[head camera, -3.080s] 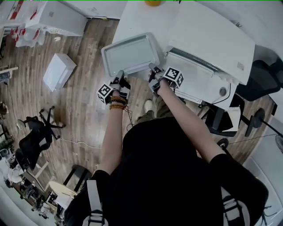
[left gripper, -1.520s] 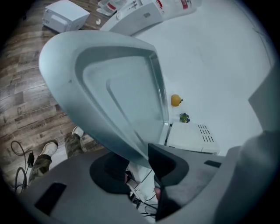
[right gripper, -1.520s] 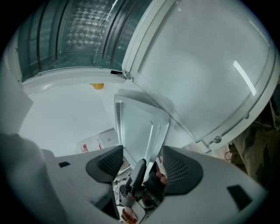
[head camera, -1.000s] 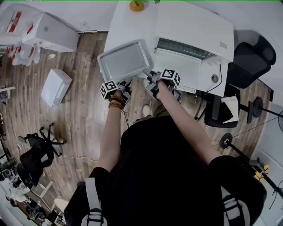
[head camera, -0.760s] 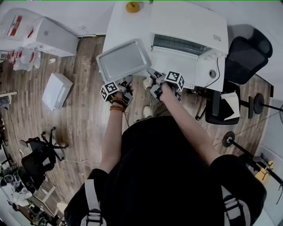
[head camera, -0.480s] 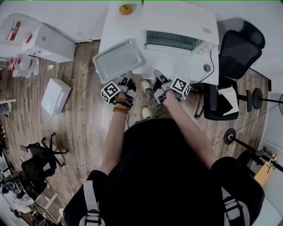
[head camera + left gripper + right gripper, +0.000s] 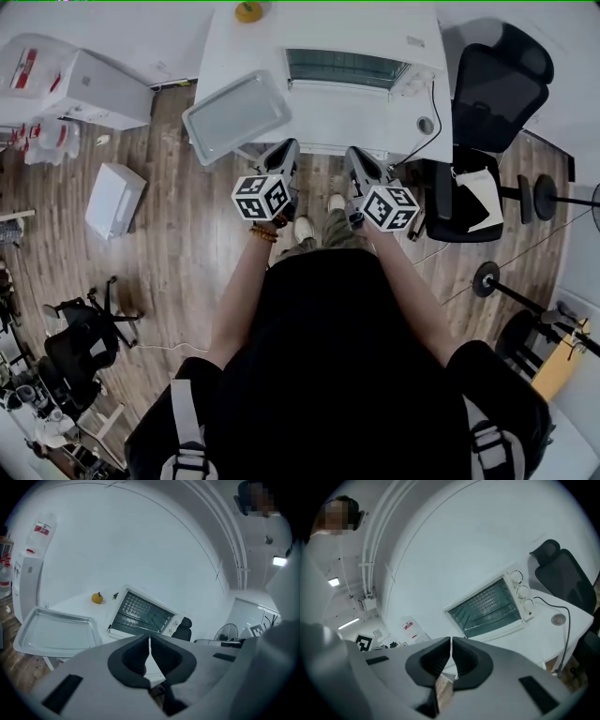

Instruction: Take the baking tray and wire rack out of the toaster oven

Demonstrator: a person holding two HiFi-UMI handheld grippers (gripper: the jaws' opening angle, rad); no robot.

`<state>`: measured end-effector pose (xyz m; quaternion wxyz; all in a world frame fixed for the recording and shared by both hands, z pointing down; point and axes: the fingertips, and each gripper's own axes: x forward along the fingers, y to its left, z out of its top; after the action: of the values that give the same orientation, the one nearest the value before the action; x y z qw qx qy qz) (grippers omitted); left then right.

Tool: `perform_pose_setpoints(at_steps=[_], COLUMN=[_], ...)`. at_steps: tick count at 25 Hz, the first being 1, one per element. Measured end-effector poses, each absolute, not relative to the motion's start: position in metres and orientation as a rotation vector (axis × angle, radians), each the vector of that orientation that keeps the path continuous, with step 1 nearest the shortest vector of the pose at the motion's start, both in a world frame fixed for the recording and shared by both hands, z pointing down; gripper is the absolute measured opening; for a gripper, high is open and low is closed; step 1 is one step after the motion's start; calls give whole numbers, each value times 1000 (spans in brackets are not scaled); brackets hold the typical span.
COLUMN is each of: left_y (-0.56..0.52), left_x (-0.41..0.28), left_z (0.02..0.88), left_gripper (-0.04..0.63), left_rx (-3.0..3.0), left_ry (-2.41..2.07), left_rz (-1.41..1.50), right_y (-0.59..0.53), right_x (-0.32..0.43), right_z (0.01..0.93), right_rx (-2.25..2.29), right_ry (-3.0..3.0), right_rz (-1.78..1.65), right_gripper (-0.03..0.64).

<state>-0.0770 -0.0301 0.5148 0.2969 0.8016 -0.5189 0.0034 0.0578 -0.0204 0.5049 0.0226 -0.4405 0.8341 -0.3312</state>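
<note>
The baking tray [image 7: 234,114] lies overhanging a corner of the white table [image 7: 221,58], beside the toaster oven [image 7: 361,36]; the wire rack [image 7: 140,612] sits inside. The left gripper [image 7: 285,153] and right gripper [image 7: 357,159] hover level, facing it, jaws just closed, empty.

White table [image 7: 225,66] ahead of the left gripper [image 7: 287,150] and right gripper [image 7: 355,154], near edge just past their tips. Bears a baking tray [image 7: 234,114] ahead and left of the left gripper, jutting over the near left corner. Bears a toaster oven [image 7: 347,67] straight ahead between both grippers, toward the far side. Carries a small orange round thing [image 7: 248,11] far beyond the left gripper, and a round grey disc [image 7: 427,124] ahead and right of the right gripper. Wooden floor [image 7: 178,244] underneath, with a white box [image 7: 114,200] well left of the left gripper and a black office chair [image 7: 497,84] right of the right gripper.
</note>
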Motion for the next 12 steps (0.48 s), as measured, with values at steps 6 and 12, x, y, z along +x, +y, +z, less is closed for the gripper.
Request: perform_pose_setpoints(at_steps=[6,12], left_y=[-45,-68], left_x=[-49,-18], left_z=[515,519], left_gripper=[34,34], left_rx=[2080,2001], left_ry=[-1397,-1416], left_rz=[29,-41], right_y=[-44,-77], right_x=[95,140], right_z=[498,504], right_rx=[-1345,-1270], right_ry=[2620,2620], right_rz=[-992,-1065], right_gripper=[37,37])
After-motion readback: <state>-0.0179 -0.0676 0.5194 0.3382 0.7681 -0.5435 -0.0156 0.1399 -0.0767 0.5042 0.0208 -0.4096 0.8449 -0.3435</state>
